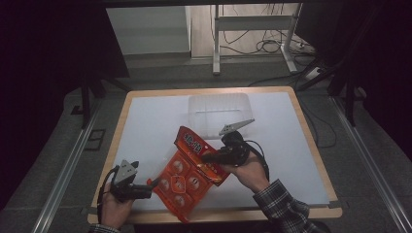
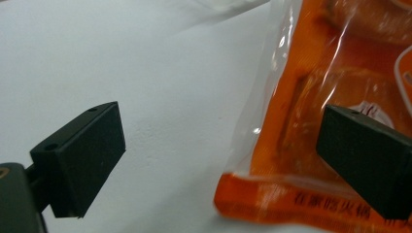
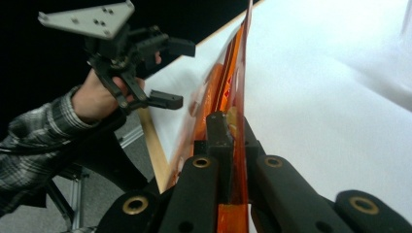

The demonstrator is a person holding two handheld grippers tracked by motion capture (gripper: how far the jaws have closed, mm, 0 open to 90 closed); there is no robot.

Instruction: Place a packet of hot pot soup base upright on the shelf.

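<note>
An orange snack bag (image 1: 189,170) with round pictures is lifted and tilted over the table's front middle. My right gripper (image 1: 210,156) is shut on its right edge; in the right gripper view the bag (image 3: 227,73) runs edge-on out of my clamped right gripper (image 3: 232,128). My left gripper (image 1: 152,184) stands open at the bag's lower left edge. In the left gripper view the bag (image 2: 335,82) fills the right side, and its clear seam reaches into the gap of my left gripper (image 2: 221,131). The left gripper (image 3: 167,73) also appears open in the right gripper view.
A clear plastic tray (image 1: 219,111) sits at the back middle of the white table top (image 1: 150,121). The wooden front edge (image 1: 233,214) runs just under both hands. Dark floor, table legs and cables (image 1: 272,46) lie beyond the table.
</note>
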